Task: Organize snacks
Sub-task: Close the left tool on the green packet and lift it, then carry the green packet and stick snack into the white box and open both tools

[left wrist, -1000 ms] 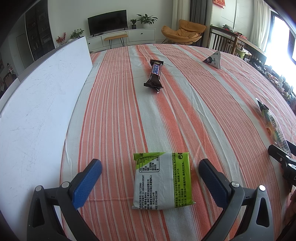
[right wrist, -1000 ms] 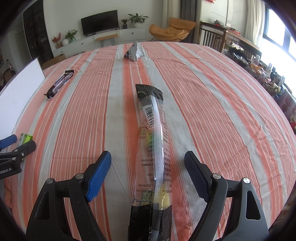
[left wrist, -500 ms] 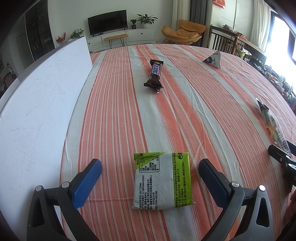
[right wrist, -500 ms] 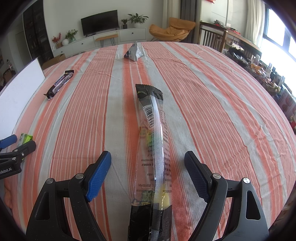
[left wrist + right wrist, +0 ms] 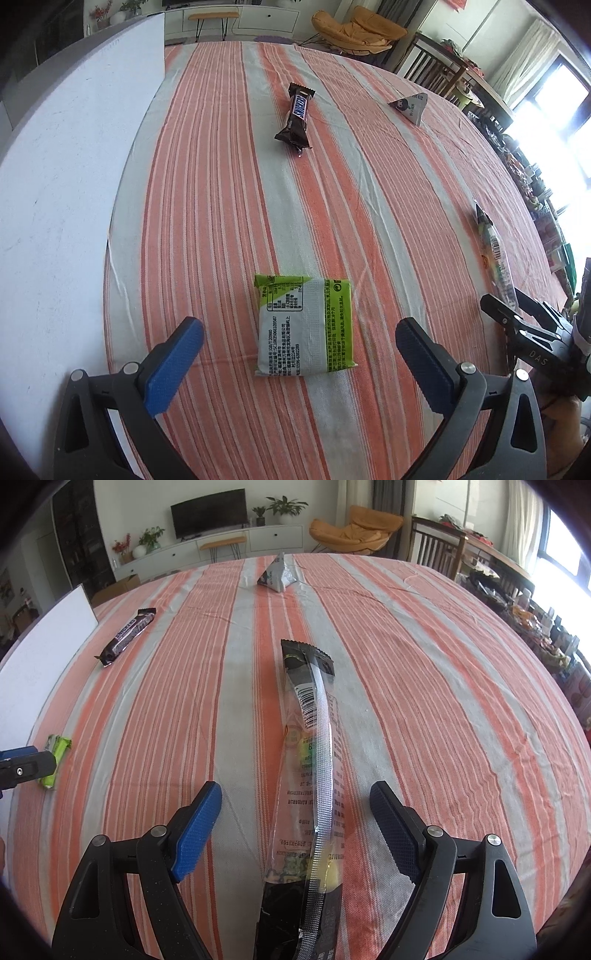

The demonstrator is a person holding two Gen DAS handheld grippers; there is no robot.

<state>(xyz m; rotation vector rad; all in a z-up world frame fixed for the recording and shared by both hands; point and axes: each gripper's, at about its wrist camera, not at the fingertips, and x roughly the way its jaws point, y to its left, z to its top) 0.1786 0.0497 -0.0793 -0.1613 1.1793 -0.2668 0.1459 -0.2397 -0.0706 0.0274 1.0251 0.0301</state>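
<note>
From the left wrist, the left gripper [image 5: 299, 354] stands spread wide over the green packet [image 5: 304, 325], which lies flat on the striped cloth [image 5: 221, 221], untouched between the pads; a chocolate bar [image 5: 295, 114] sits well beyond. From the right wrist, the right gripper [image 5: 295, 830] is likewise spread, straddling the long pouch [image 5: 310, 775] without pinching it. Both look poised to grasp: next, each must lower and close squarely.

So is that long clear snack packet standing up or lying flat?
Lying flat. The long clear plastic snack packet rests lengthwise on the orange-striped tablecloth, between the open right tongs, which do not touch it.
</note>
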